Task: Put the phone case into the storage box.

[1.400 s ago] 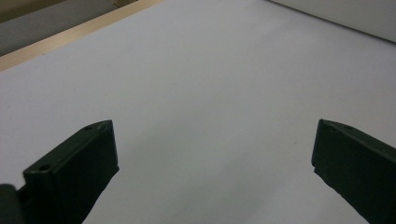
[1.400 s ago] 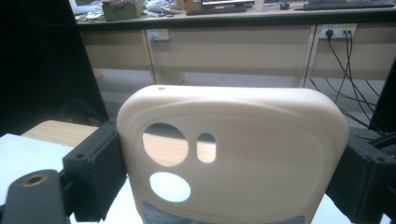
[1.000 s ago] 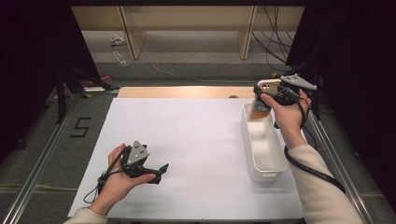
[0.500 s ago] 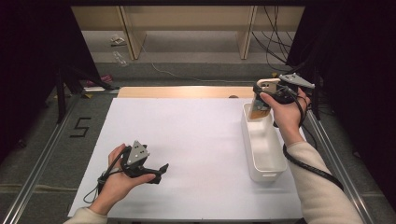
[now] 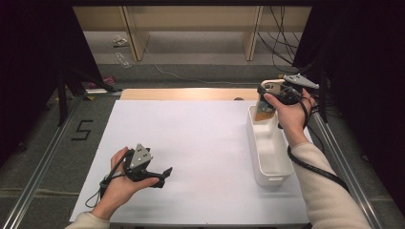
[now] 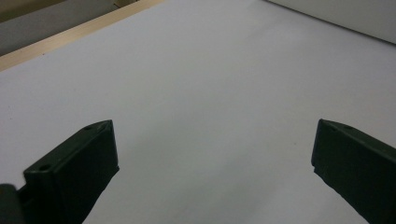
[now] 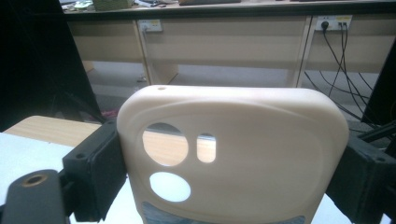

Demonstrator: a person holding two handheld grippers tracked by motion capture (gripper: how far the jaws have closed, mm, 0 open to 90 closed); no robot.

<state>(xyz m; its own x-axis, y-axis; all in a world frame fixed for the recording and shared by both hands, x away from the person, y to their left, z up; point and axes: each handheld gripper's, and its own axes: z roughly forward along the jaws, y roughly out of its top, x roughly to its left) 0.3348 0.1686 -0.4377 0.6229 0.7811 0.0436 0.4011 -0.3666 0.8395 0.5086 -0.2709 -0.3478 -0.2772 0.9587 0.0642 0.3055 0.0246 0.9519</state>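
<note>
High view: left gripper (image 5: 165,172) rests on the white desk (image 5: 200,143), jaws wide and empty. Right gripper (image 5: 265,101) clamps a beige phone case (image 7: 233,154) above the far end of the bin (image 5: 270,160); placing remains. Beyond: floor, wooden furniture, cables.

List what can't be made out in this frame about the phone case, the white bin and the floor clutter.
- Cream plastic phone case: right gripper view, lower end cut off by the bottom edge; sides covered by the right gripper jaws.
- White rectangular plastic bin: high view, far end hidden behind the case and hand.
- Small floor items: high view, too small to identify.
</note>
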